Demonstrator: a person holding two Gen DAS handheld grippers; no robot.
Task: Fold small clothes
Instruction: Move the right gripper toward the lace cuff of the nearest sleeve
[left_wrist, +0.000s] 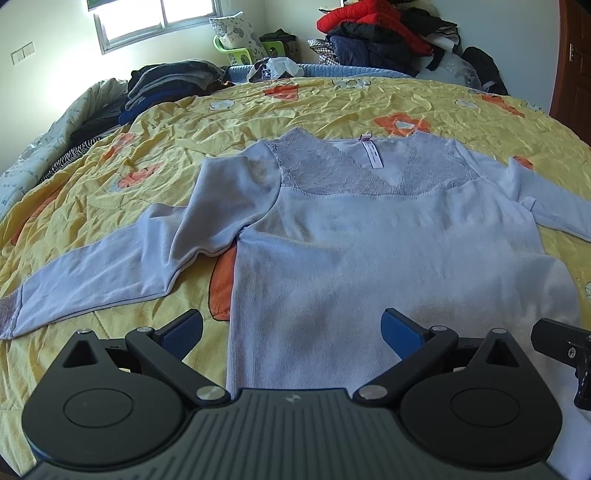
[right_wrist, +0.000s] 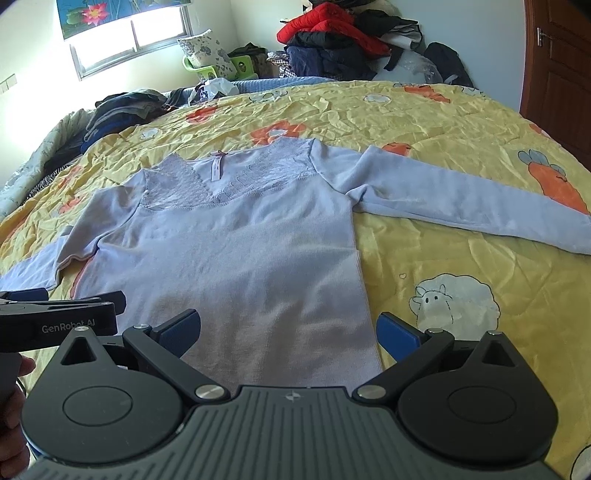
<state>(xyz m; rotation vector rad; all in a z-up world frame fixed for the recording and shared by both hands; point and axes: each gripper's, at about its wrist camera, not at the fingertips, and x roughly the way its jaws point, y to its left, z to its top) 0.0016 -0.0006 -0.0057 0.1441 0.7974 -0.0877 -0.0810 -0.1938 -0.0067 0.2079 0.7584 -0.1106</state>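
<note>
A pale lilac long-sleeved top with a lace yoke lies flat, neck away from me, on the yellow quilt. Its left sleeve bends outward to the left; its right sleeve stretches straight to the right. My left gripper hovers open over the hem's left part, nothing between its blue pads. My right gripper stands open over the hem's right part, empty too. Each gripper shows at the edge of the other's view: the right one, the left one.
Stacks of dark folded clothes sit at the bed's far left. A heap of red and dark jackets is piled beyond the far edge. A brown door stands at right. A hand holds the left gripper.
</note>
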